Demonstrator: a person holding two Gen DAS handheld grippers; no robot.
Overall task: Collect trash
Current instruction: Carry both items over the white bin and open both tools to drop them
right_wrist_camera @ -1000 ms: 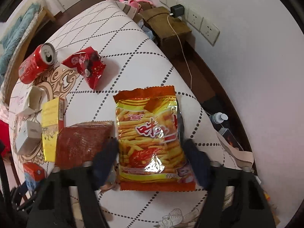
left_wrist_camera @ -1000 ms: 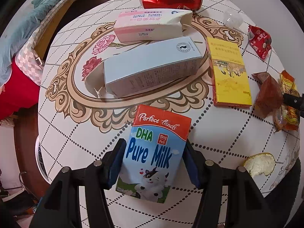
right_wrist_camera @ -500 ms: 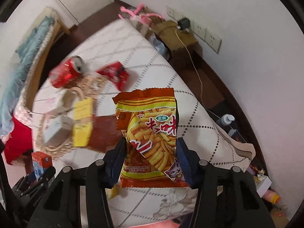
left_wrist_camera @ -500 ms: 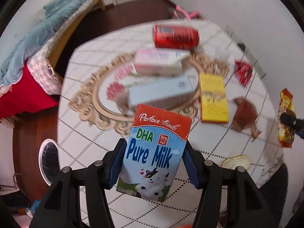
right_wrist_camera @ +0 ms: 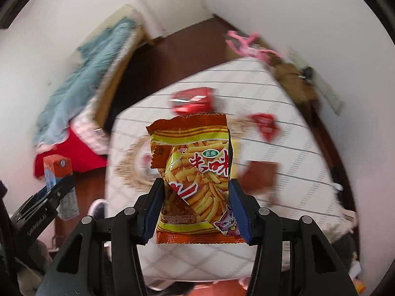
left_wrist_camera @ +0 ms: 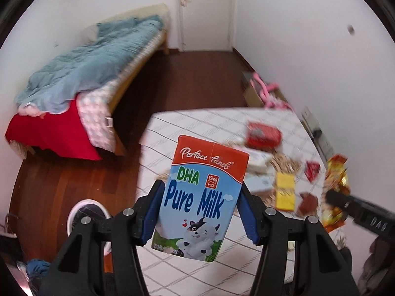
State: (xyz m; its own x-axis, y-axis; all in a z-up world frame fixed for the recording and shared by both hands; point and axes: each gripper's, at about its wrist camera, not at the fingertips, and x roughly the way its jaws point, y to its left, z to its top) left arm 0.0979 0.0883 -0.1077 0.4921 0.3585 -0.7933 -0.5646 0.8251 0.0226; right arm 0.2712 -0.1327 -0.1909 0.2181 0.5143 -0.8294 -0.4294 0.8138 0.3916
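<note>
Milk carton (left_wrist_camera: 201, 197) clamped in left gripper (left_wrist_camera: 201, 212) jaws, snack bag (right_wrist_camera: 195, 185) pinched in right gripper (right_wrist_camera: 195, 212); both aloft above tabletop (left_wrist_camera: 172, 125). Carry step. Next: find bin, none visible, release there.

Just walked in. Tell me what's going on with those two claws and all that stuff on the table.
A person is clearing trash with a handheld claw in each hand. The left claw is clamped on a Pure Milk carton, and the right claw grips an orange snack bag; both are held up above the table. Left on the patterned cloth are a red can, a yellow box, a red wrapper and other packaging, blurred by motion.
</note>
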